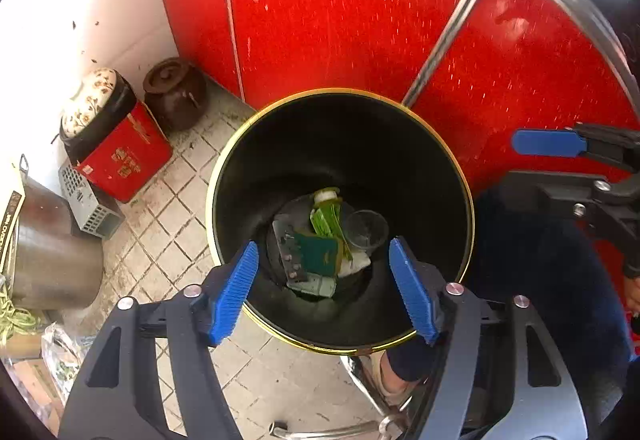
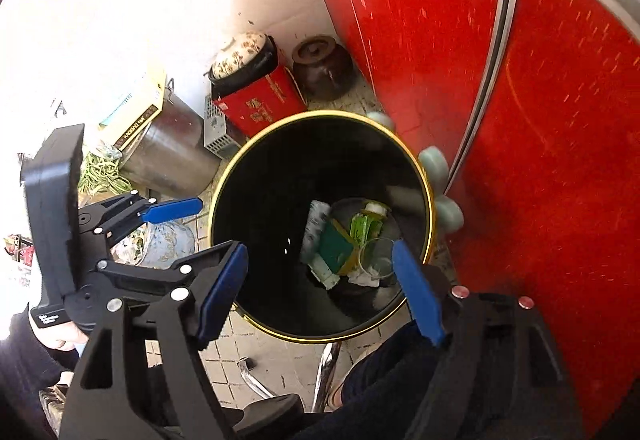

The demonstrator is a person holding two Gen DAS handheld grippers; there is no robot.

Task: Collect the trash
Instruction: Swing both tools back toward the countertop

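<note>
A black trash bin with a gold rim (image 1: 224, 160) (image 2: 224, 176) stands on the tiled floor against a red cabinet. At its bottom lie a green-labelled bottle (image 1: 326, 214) (image 2: 366, 224), a clear plastic cup (image 1: 366, 230) (image 2: 378, 260), a green sponge (image 1: 318, 254) (image 2: 334, 248) and a pale packet (image 1: 314, 286). My left gripper (image 1: 324, 290) hangs open and empty above the bin. My right gripper (image 2: 320, 290) is open and empty above it too. Pale blurred pieces (image 2: 436, 168) show in the air at the bin's right rim.
A red box (image 1: 126, 156) under a black pot with a flowered lid (image 1: 90, 102), a brown jar (image 1: 176, 92), a metal pot (image 1: 52, 252) and a grey crate (image 1: 88, 204) stand left of the bin. The person's leg (image 1: 540, 280) is right of it.
</note>
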